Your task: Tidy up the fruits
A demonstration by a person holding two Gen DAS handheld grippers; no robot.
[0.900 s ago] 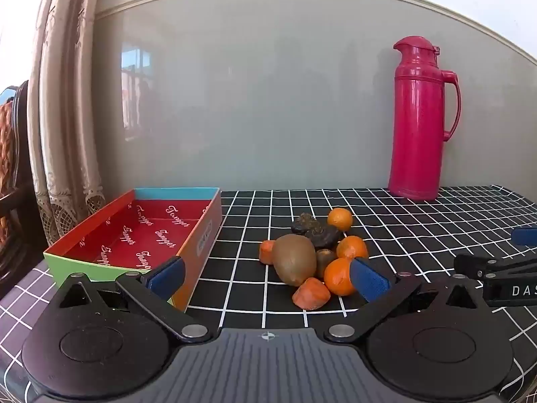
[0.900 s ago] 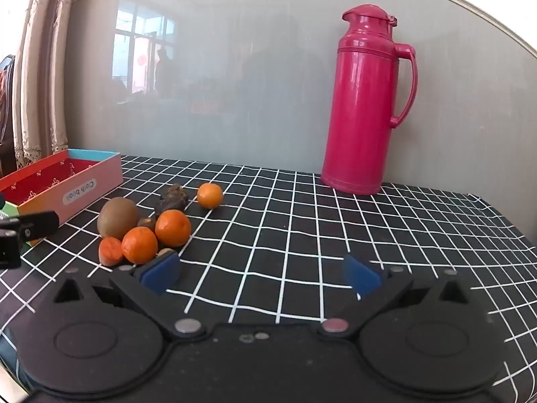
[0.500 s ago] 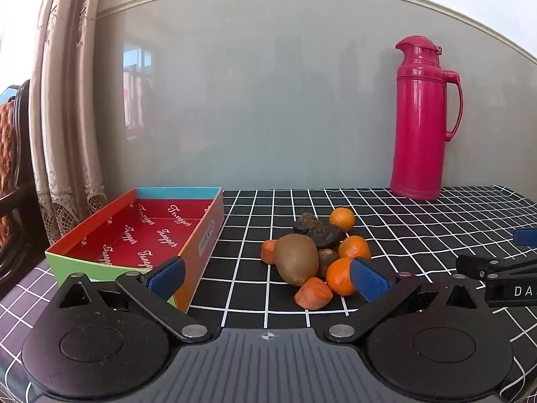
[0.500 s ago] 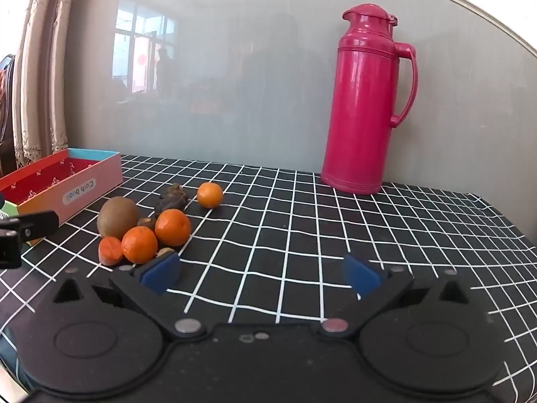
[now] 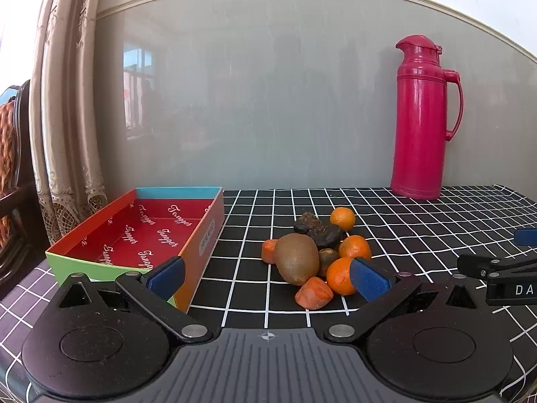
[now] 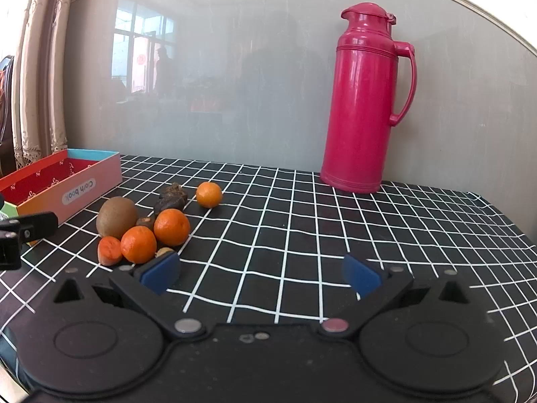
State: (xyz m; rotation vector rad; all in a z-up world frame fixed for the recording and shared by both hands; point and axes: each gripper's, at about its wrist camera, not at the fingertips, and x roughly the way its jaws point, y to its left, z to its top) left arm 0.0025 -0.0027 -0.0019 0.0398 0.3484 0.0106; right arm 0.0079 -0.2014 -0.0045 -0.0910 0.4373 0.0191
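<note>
Both hand-held grippers, left (image 5: 266,277) and right (image 6: 260,275), are hovering wide open and empty, so no fruit is being picked yet. The fruits (image 5: 313,255) are sitting piled on the surface (image 5: 419,235), the box (image 5: 141,235) at their 9 o'clock; next, one gripper probably needs closing on an outer orange (image 5: 340,275).

Box floor: my left camera shows the word "Tamper", as best I can read the white script, repeated across the red inside of the shallow cardboard box with orange, green and blue walls (image 5: 141,235).
Box side label: my right camera shows a white oval sticker on that box's pink outer wall (image 6: 80,192); it reads "Cloth book" and stands upside down from where I look.
Same sticker, left view: too slanted and small for me to read.
Other gripper's body: at the right edge of my left view, white capitals "DA" on the black part of my right gripper (image 5: 513,290), cut off by the frame.
</note>
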